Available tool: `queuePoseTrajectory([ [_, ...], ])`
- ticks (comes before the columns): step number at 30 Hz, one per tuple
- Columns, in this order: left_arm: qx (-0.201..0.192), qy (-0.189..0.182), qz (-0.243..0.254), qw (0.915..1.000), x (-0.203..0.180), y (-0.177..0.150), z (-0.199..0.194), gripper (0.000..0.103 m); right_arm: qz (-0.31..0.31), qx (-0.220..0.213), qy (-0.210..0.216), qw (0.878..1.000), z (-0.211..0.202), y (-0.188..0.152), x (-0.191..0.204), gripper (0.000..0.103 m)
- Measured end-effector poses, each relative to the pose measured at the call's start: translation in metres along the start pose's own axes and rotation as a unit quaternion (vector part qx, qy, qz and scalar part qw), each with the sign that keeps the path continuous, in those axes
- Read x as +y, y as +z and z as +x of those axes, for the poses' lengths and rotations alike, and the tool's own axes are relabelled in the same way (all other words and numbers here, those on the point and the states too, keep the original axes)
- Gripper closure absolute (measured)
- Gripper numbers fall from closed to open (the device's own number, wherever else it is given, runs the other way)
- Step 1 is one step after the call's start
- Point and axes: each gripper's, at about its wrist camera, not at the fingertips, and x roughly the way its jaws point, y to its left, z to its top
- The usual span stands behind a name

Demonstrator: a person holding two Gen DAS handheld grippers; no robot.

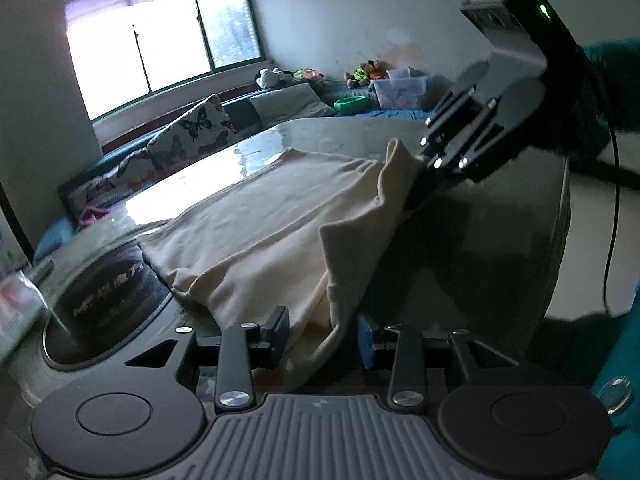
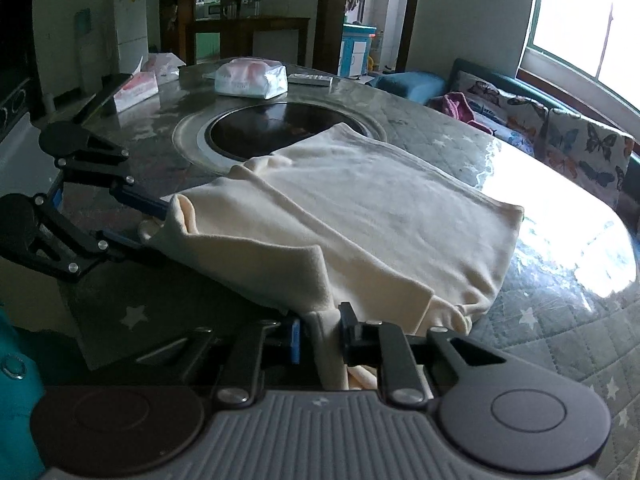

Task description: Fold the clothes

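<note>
At the near edge of a round table (image 2: 560,360) under a quilted cover, the right gripper (image 2: 320,334) is clenched on a gathered fold of a cream garment (image 2: 360,208), the cloth pinched tight between its fingers (image 2: 348,332). Across the same edge, the left gripper (image 1: 324,334) has its jaws parted, fabric from the garment's corner hanging loose between them without being pressed; from the right wrist view it reaches in from the left at a lifted cuff of the cloth. The garment lies mostly flat across the table, one part spilling onto the rim of a dark round hotplate (image 2: 256,128) sunk in the table's centre. Beyond it, toward the far edge, sit a wrapped pack of tissues (image 2: 252,78) and a tissue box (image 2: 136,86). Behind the table, butterfly-print cushions (image 2: 576,148) line a bench seat below a bright window (image 1: 160,44).
</note>
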Motion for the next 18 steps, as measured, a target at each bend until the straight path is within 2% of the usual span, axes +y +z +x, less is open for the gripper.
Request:
queuePoseTrajectory([
  [3,-0.003,0.003,0.010,0.9999,0.002,0.000,0.002,0.078,-0.014,0.000,-0.008,1.000,0.002,-0.004,0.005,0.084],
  [7,-0.009,-0.001,-0.006,0.9999,0.009,0.002,0.002,0.091,-0.027,0.002,-0.015,1.000,0.003,-0.011,0.010,0.084],
  [12,-0.019,-0.003,-0.039,0.9991,0.017,0.006,-0.004,0.094,-0.035,-0.009,-0.018,0.999,-0.003,-0.011,0.015,0.092],
  [18,-0.032,-0.007,-0.058,0.9978,0.021,0.013,-0.022,0.094,-0.039,-0.026,-0.011,0.999,-0.022,-0.007,0.022,0.093],
])
